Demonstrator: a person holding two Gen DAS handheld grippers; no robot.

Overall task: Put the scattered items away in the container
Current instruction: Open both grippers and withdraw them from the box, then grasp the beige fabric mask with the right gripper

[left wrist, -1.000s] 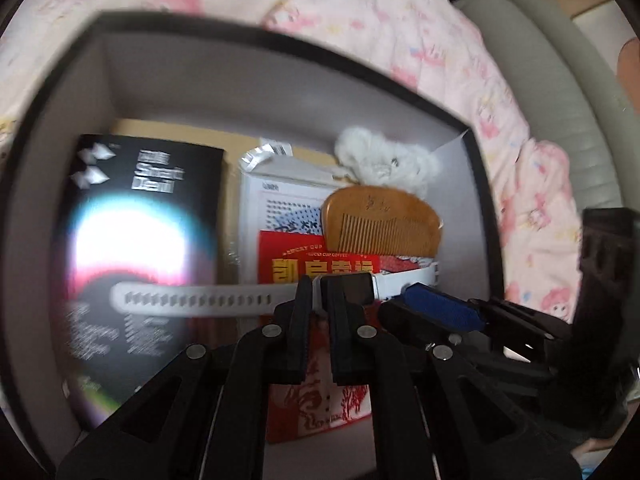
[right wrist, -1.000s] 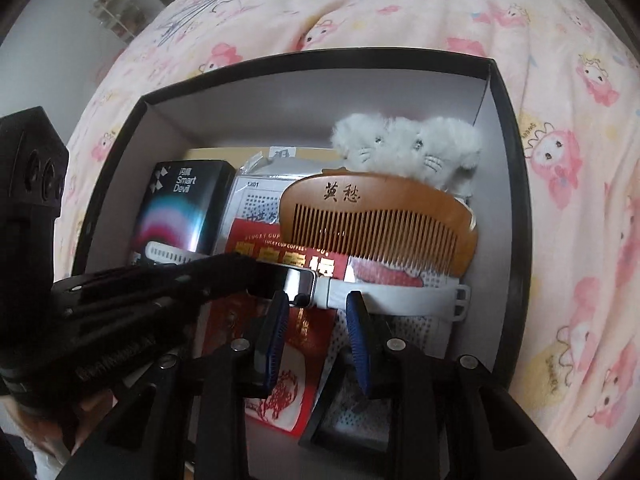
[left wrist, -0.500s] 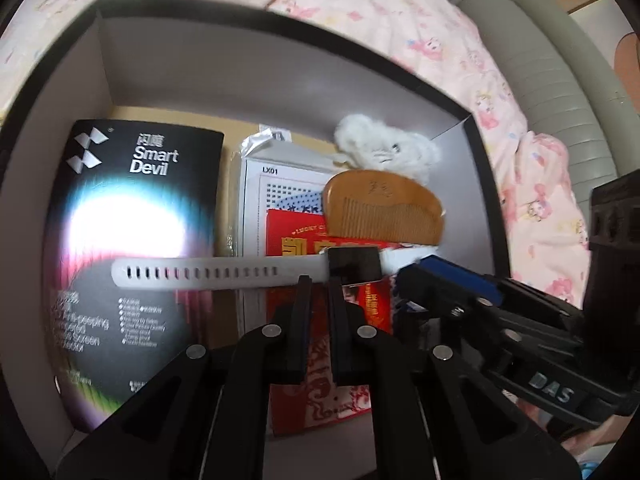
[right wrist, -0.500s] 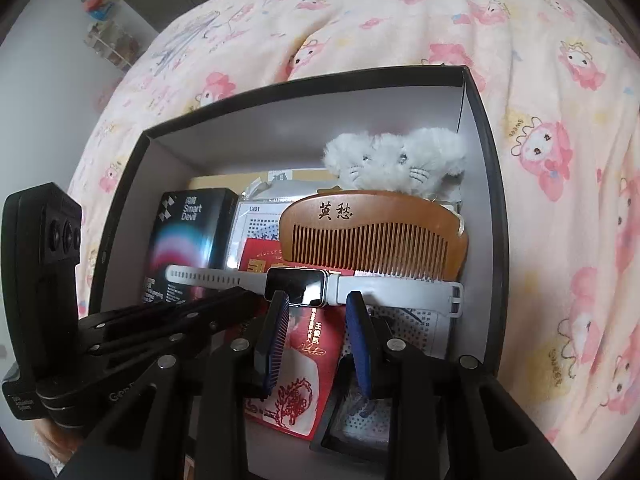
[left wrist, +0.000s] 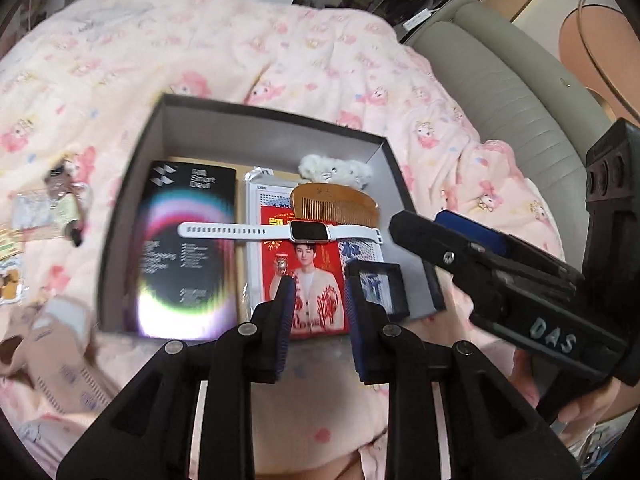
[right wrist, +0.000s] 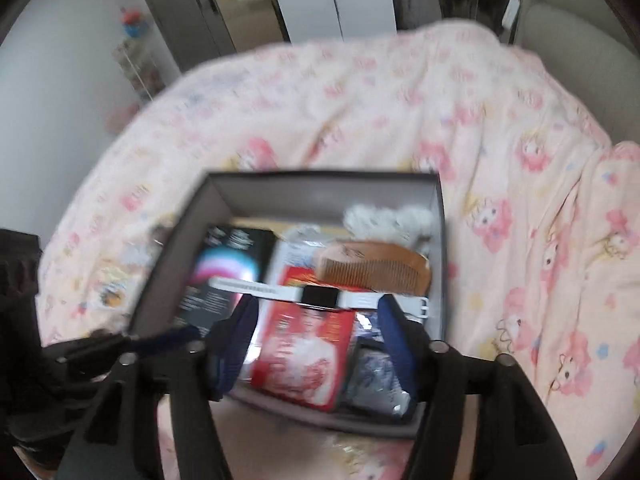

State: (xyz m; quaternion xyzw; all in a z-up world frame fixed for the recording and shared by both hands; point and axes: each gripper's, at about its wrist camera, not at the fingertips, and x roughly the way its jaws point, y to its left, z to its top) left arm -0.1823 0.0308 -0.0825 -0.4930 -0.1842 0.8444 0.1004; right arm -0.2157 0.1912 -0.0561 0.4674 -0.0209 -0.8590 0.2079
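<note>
Both grippers empty, jaws apart: left gripper (left wrist: 318, 304), right gripper (right wrist: 316, 332). Watch (left wrist: 280, 232) lies flat in the box (left wrist: 132, 184), strap running 9-to-3. Leftover clutter (left wrist: 44, 208) sits on the blanket (left wrist: 280, 60) at my left's 10 o'clock, outside the box wall; left is nearer, open room there.

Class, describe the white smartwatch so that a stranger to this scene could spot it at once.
Find the dark open box on the pink bedspread. The smartwatch lies flat across the items inside, below the wooden comb. Its long white perforated strap sets it apart.
</note>
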